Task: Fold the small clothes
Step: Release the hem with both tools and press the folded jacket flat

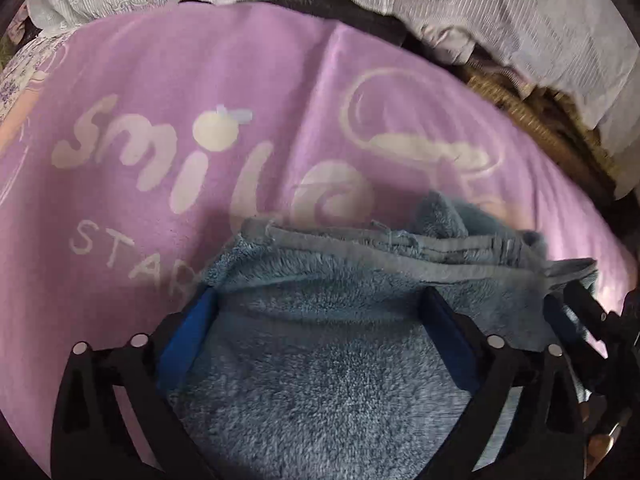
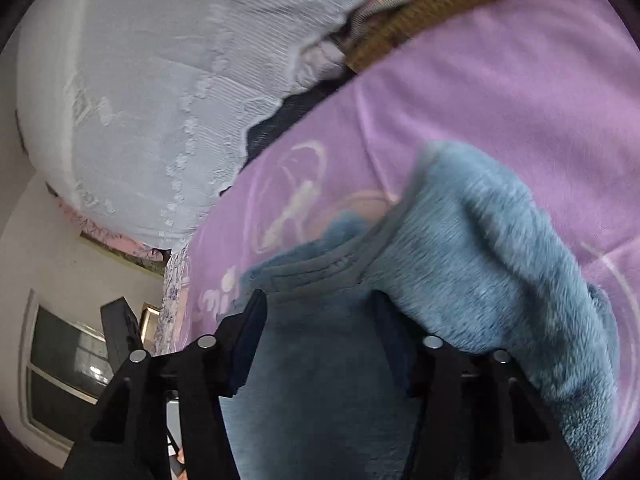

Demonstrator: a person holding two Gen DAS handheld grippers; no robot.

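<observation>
A fuzzy blue-grey garment (image 1: 320, 344) lies bunched on a purple blanket (image 1: 168, 80) printed with "smile". Its ribbed hem (image 1: 360, 240) runs across the far side. My left gripper (image 1: 320, 300) stands wide open over the garment, blue pads on either side of the fabric. In the right wrist view the same garment (image 2: 488, 248) drapes over the right finger, and my right gripper (image 2: 320, 304) has fabric lying between its spread jaws. The right gripper's fingers also show at the left wrist view's right edge (image 1: 580, 304).
A white embroidered pillow (image 1: 500, 12) lies beyond the blanket, also in the right wrist view (image 2: 160, 92). A brown woven basket (image 1: 532, 120) sits at the far right. A window (image 2: 64, 368) and wall show at the lower left of the right wrist view.
</observation>
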